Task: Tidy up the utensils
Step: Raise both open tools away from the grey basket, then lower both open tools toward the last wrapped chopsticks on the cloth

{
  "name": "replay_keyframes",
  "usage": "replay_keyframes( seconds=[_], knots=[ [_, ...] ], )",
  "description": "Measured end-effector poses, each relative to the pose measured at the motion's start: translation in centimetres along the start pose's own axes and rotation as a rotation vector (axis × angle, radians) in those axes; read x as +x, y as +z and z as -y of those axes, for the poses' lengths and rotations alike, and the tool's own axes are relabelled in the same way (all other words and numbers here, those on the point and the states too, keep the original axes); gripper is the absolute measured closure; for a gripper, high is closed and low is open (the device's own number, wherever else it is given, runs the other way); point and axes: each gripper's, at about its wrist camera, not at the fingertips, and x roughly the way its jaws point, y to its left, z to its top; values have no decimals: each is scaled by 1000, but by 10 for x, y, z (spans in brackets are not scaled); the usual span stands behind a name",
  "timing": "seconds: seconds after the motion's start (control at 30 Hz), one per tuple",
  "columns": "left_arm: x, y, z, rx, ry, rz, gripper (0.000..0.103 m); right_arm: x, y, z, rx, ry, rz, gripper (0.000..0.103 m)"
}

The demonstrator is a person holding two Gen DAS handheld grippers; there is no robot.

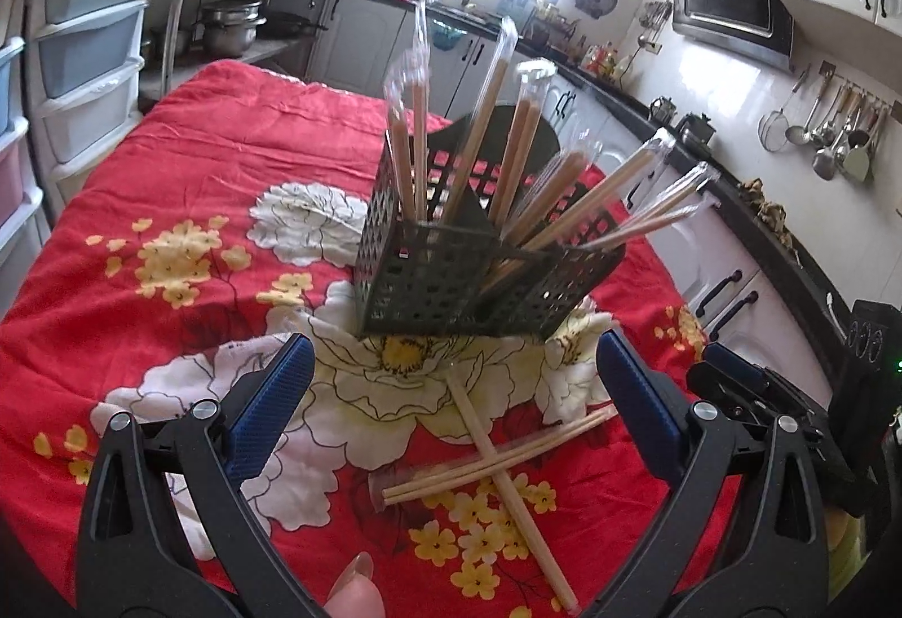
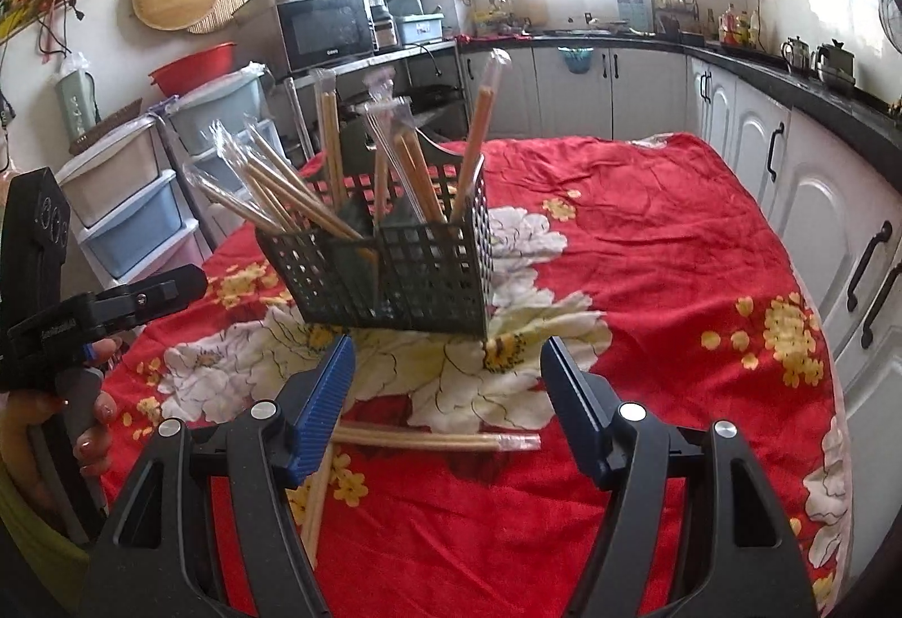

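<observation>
A black mesh utensil holder (image 1: 428, 279) (image 2: 394, 274) stands on a red flowered tablecloth (image 1: 225, 155) (image 2: 648, 251), with several plastic-wrapped chopstick pairs (image 1: 507, 155) (image 2: 332, 144) leaning out of it. Two more wrapped pairs lie crossed on the cloth (image 1: 507, 460), in front of the holder. In the right wrist view one pair (image 2: 434, 440) lies flat between the fingers, and the other (image 2: 315, 499) runs under the left finger. My left gripper (image 1: 451, 353) is open above the crossed pairs and holds nothing. My right gripper (image 2: 448, 356) is open too, just short of the holder.
White cabinets under a dark counter (image 1: 727, 279) (image 2: 817, 201) run along the table's right side. Stacked plastic drawers (image 1: 84, 71) (image 2: 135, 212) stand at its left. A hand (image 2: 84, 426) holds the left gripper's body (image 2: 141, 296). A thumb (image 1: 355, 584) shows at the bottom edge.
</observation>
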Motion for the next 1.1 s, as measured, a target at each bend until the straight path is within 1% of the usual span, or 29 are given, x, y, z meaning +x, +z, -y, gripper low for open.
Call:
replay_keyframes(
  seconds=[0.2,0.33,0.47,0.5,0.57,0.63,0.73,0.8,0.93,1.1],
  knots=[
    [16,-8,-1,-3,-3,-36,11,11,-11,8,15,-15,-40,37],
    [26,-12,0,-4,0,-56,11,22,-20,16,46,-31,-82,37],
    [38,-14,1,-5,-11,-85,23,34,-27,24,69,-45,-123,38],
    [42,-15,1,-7,-12,-93,25,38,-29,26,77,-47,-136,39],
    [49,-16,1,-14,-16,-116,32,44,-33,30,97,-41,-155,44],
    [56,-18,1,-12,-10,-137,36,50,-35,34,119,-34,-173,47],
    [67,-20,2,-8,-4,-164,40,60,-38,41,160,-20,-200,52],
    [73,-21,1,-14,-1,-183,42,66,-40,44,183,-18,-218,55],
    [81,-23,-2,-25,-1,-195,43,76,-46,52,251,0,-251,62],
    [87,-22,-7,-42,0,-209,43,81,-46,55,278,7,-253,64]
  ],
)
